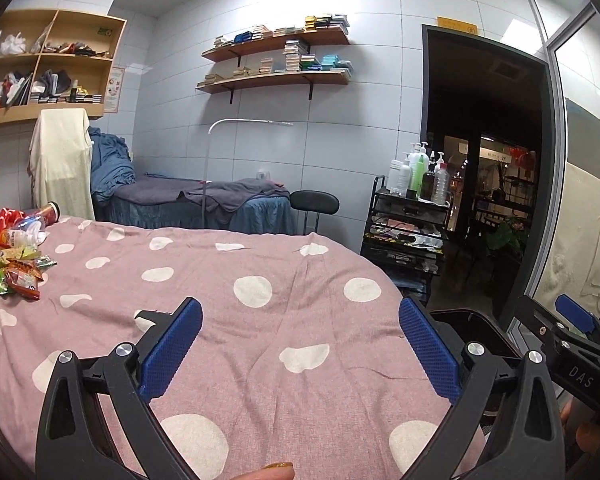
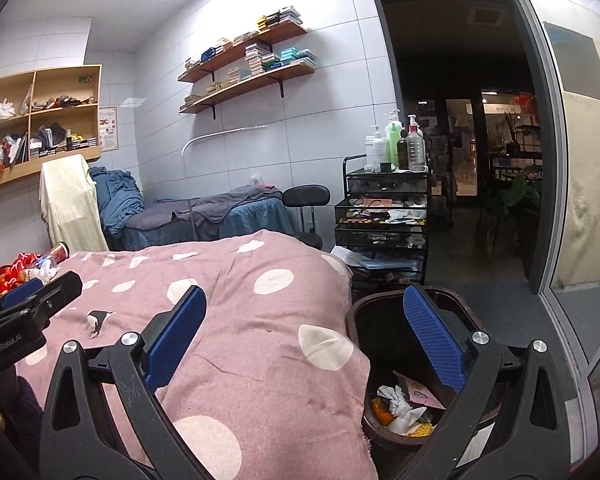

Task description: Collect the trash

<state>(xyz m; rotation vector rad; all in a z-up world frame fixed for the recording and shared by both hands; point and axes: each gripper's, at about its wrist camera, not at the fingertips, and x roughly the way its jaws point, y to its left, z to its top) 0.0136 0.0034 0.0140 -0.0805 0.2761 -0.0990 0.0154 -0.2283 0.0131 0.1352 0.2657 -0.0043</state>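
A pile of trash [image 1: 18,258] lies at the far left of the pink polka-dot bed [image 1: 260,320]: snack wrappers, a plastic bottle and a red can [image 1: 50,213]. It also shows in the right wrist view [image 2: 32,270]. A dark trash bin [image 2: 404,380] stands on the floor at the bed's right side, with crumpled paper and wrappers inside. My left gripper [image 1: 300,344] is open and empty above the bed, far right of the pile. My right gripper [image 2: 304,340] is open and empty, over the bed's edge and the bin.
A black trolley [image 2: 384,216] with bottles stands beyond the bin, by a dark doorway [image 2: 460,120]. A black stool [image 1: 314,204] and a blue treatment bed [image 1: 204,200] sit behind. A glass partition [image 2: 580,200] runs along the right.
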